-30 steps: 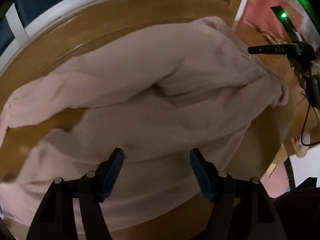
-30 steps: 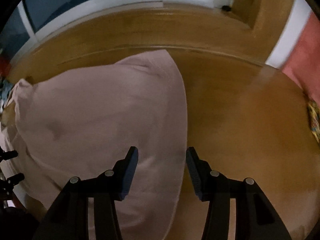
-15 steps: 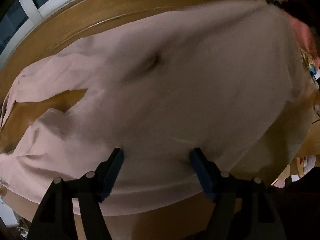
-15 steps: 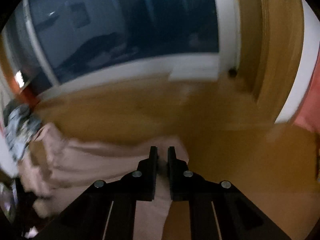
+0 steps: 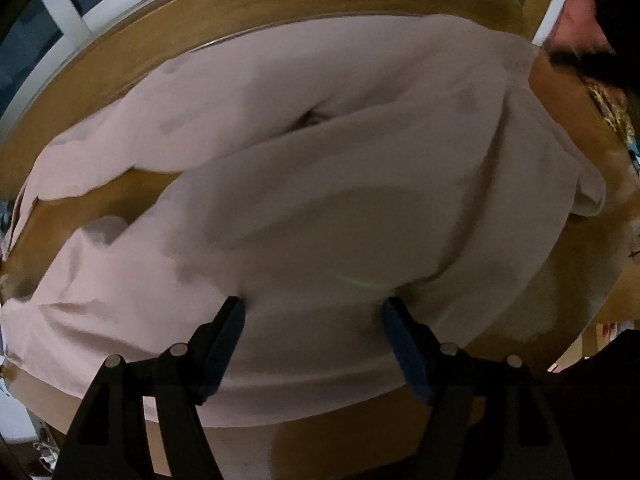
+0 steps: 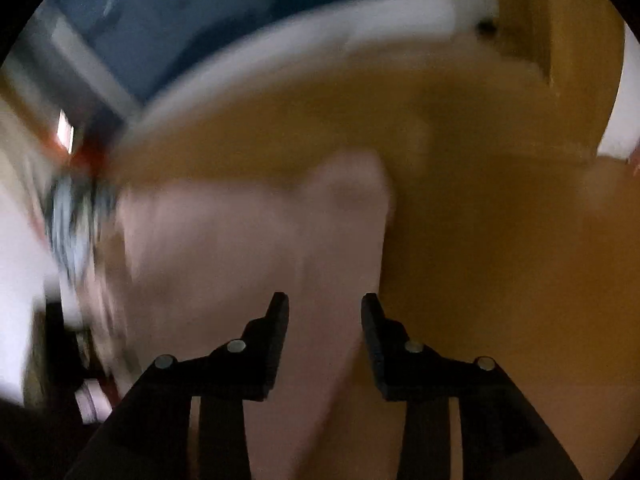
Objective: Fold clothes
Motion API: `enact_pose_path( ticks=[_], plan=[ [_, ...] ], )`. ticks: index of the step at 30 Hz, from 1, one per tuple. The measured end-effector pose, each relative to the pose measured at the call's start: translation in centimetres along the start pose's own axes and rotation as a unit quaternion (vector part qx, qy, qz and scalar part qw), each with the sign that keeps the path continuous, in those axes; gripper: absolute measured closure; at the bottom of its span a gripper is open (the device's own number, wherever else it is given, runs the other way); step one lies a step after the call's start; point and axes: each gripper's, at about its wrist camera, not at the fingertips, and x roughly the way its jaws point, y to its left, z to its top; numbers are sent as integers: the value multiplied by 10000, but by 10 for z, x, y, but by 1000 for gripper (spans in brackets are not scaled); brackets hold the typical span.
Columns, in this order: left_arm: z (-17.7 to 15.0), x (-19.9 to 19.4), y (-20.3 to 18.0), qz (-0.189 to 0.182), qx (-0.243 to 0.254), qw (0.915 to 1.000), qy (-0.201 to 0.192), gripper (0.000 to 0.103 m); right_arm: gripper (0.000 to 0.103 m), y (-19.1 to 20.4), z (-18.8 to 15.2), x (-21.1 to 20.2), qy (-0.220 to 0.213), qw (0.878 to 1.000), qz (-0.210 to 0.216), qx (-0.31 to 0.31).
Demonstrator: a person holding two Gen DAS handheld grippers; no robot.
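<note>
Since 0.5 s ago the right tool (image 6: 325, 312) has gone from pinched together on cloth to spread, nothing between its jaws; right view is badly blurred. Since 1 s ago a flap of the pink garment (image 5: 320, 184) has come over from the right side and now lies doubled on the body.

Left tool (image 5: 312, 320) is spread wide, empty, hovering low over the near hem.

Garment lies on the wooden worktop (image 5: 240, 12), long axis running left-right across the left view, w/ a sleeve-like part trailing off to the far left and bare wood showing between it and the body.

In the right view the garment (image 6: 240, 248) sits ahead and left of the right tool, its right edge running just under the jaws. Judging by this, the unfolded left end is nearer the left tool; the right tool is nearer the doubled edge.
</note>
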Motion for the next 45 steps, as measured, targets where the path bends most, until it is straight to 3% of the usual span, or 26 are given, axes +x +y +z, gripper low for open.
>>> enact_pose_path(
  ticks=[3, 6, 10, 15, 16, 19, 23, 27, 30, 32, 34, 37, 40, 41, 45],
  plan=[
    [5, -10, -6, -357, 105, 9992, -146, 34, 65, 28, -64, -5, 511, 9980, -37, -381],
    [10, -18, -20, -677, 413, 9966, -234, 34, 63, 45, -102, 0, 577, 9970, -140, -503],
    [23, -21, -64, -903, 1105, 9894, -280, 34, 62, 64, -112, 12, 233, 9963, -316, -768],
    [23, -10, -79, -900, 1391, 9857, -297, 34, 60, 83, -106, 34, -141, 9904, -557, -1257],
    [24, -9, -80, -869, 1385, 9861, -309, 34, 63, 85, -103, 37, -183, 9892, -591, -1328],
    [27, -11, -74, -774, 1255, 9884, -353, 34, 87, 88, -87, 36, -176, 9849, -746, -1552],
    [26, -22, -48, -539, 951, 9928, -486, 34, 87, 88, -68, -19, -221, 9754, -1167, -1858],
    [31, -15, -23, -354, 593, 9970, -342, 34, 87, 89, -87, -42, 321, 9581, -1715, -2272],
    [28, -6, -16, -238, 522, 9981, -222, 34, 85, 77, -113, -23, 1055, 9477, -1994, -2258],
    [31, 1, -22, -257, 490, 9983, -194, 32, 78, 67, -126, -6, 1454, 9433, -2061, -2158],
    [34, 3, -26, -283, 472, 9983, -179, 33, 75, 61, -134, -4, 1619, 9423, -2047, -2098],
    [39, 0, -31, -171, 564, 9980, -234, 34, 66, 56, -131, -34, 1398, 9525, -1873, -1952],
    [48, -7, -39, -159, 694, 9969, -330, 34, 56, 46, -111, -78, 686, 9728, -1503, -1625],
    [54, -8, -50, -193, 736, 9964, -380, 34, 51, 39, -102, -87, 415, 9789, -1401, -1430],
    [80, -9, -93, -330, 906, 9937, -579, 34, 48, -1, -53, -90, -507, 9934, -999, -233]
  ],
)
